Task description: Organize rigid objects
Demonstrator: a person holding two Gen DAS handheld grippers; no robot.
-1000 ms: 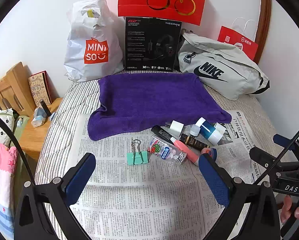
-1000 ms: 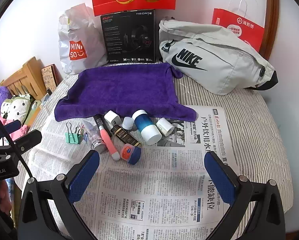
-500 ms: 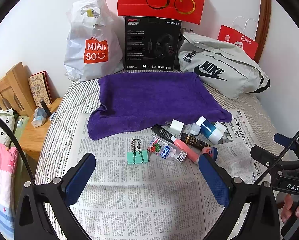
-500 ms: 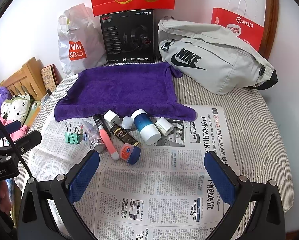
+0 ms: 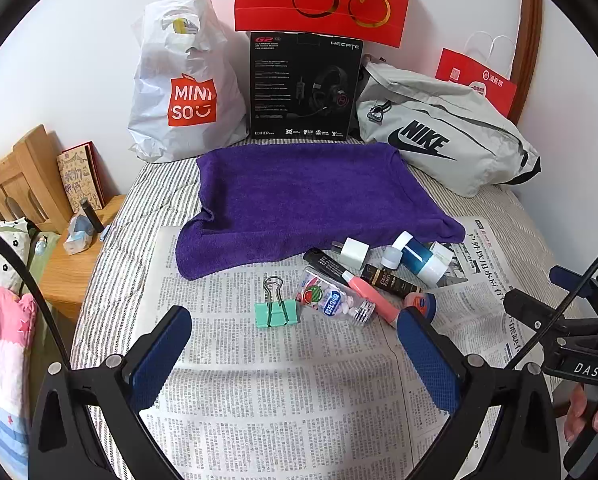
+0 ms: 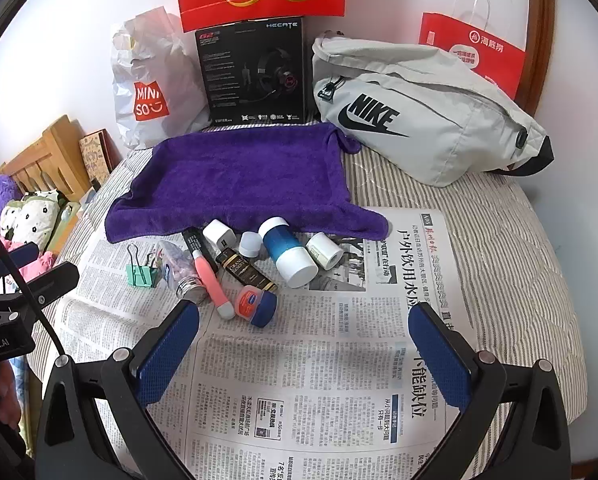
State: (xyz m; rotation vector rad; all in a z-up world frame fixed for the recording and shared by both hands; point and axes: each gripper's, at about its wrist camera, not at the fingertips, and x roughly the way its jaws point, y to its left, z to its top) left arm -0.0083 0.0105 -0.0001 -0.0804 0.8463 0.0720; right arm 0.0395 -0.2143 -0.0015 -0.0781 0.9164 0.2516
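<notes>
**Both tongs wide and empty, the sorting not yet begun**

Left wrist view: the left gripper (image 5: 293, 354) hangs over the newspaper (image 5: 283, 408) with its jaws spread wide, holding and touching nothing. Just ahead of it lies the green clip (image 5: 275, 309), alone on the paper, with the candy jar (image 5: 333, 302) just beside it on the right. Beyond those the pink tube (image 5: 371, 295), the black tube (image 5: 391, 282), the charger (image 5: 355, 252) and the blue bottle (image 5: 421, 258) crowd the near edge of the purple towel (image 5: 303, 200), which is bare. This looks like the opening step, since no item has been set apart. The clip seems the left side's likeliest first pick; the jaws would have to come forward and down and close across its body.

Right wrist view: the right gripper (image 6: 303, 350) is likewise spread wide and empty above the newspaper (image 6: 339, 400). Nearest to it is the small blue tin (image 6: 257, 304), touching the tip of the pink tube (image 6: 213, 280). The blue bottle (image 6: 287, 252) and a white cap (image 6: 325, 251) lie farther on, at the hem of the towel (image 6: 243, 176). A grasp on the tin would call for a short reach forward and left, taking care not to nudge the tube.
</notes>
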